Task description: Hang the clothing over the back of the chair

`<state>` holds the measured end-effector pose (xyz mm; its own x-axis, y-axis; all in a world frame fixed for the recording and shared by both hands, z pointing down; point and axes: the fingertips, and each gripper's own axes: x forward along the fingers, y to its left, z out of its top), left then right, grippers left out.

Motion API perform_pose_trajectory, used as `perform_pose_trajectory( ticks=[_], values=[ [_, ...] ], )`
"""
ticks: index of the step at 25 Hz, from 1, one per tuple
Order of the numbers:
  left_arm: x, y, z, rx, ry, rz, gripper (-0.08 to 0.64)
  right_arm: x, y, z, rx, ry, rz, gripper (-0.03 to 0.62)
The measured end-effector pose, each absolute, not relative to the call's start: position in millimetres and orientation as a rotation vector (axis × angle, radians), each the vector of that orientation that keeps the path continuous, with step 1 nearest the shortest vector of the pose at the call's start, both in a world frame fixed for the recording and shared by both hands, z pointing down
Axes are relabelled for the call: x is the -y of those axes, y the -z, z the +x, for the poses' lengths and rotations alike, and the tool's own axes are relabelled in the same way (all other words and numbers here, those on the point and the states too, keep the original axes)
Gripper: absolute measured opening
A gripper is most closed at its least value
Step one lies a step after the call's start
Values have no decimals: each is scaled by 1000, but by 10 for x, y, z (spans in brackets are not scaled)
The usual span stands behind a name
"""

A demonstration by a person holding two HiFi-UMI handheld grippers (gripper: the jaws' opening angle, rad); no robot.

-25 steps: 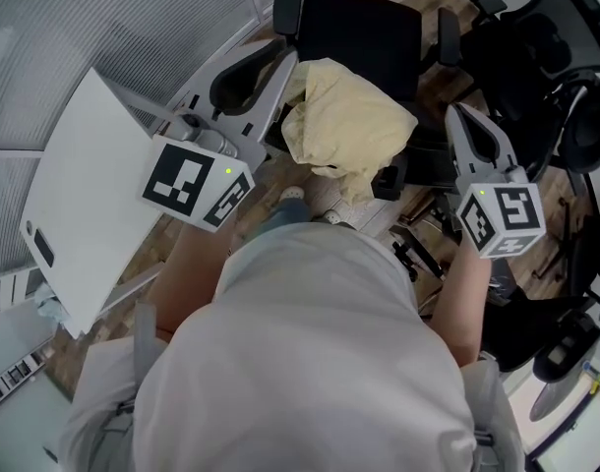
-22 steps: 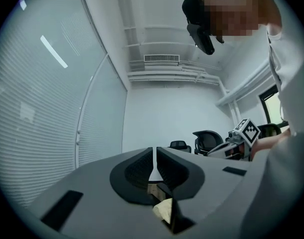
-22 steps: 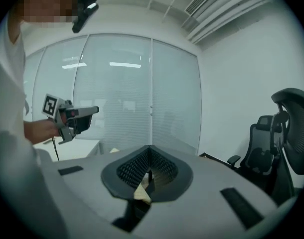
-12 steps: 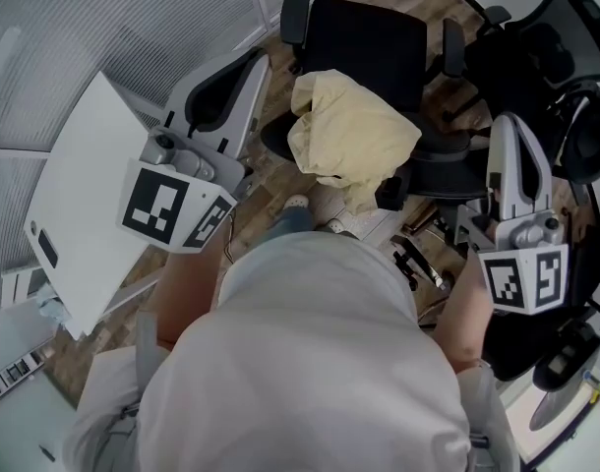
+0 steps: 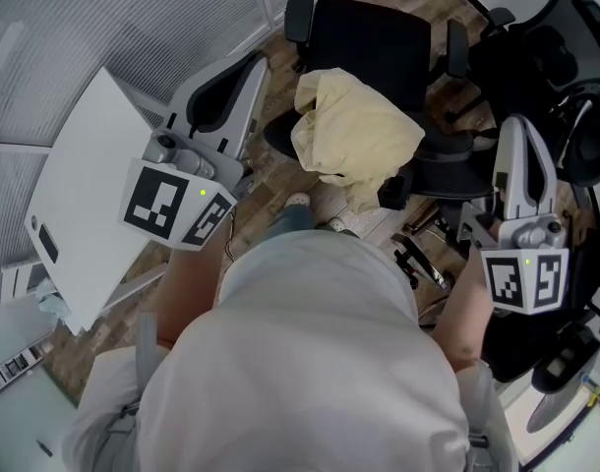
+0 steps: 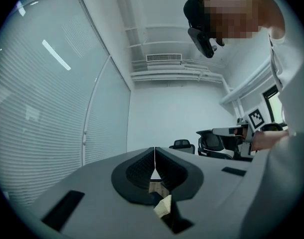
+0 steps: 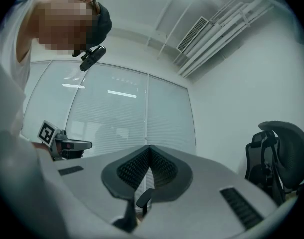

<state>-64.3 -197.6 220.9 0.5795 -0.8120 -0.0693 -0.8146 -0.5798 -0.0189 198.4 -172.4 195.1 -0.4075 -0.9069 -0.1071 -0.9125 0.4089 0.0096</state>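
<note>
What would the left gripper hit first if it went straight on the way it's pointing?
Nothing near: the left gripper points into open space, free up to the far white wall, though depth is unclear.

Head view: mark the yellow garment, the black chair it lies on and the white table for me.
yellow garment (image 5: 364,126), head view, middle of the crumpled cloth.
black chair (image 5: 369,42), head view, bare black panel between the armrests.
white table (image 5: 84,195), head view, bare top.

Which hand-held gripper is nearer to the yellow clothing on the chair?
Left, apparently. The left hand-held gripper points just left of the yellow clothing on the chair; the right hand-held gripper sits farther off to its right, both apart from it.
</note>
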Motion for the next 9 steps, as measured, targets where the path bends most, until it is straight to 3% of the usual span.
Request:
perform_pose_trajectory(
  ticks=[9],
  values=[
    [1996,-2240,-673,-1439,-94,-2761,17,1718,-1928,2035,-2538,-130,-1684,20]
  ],
)
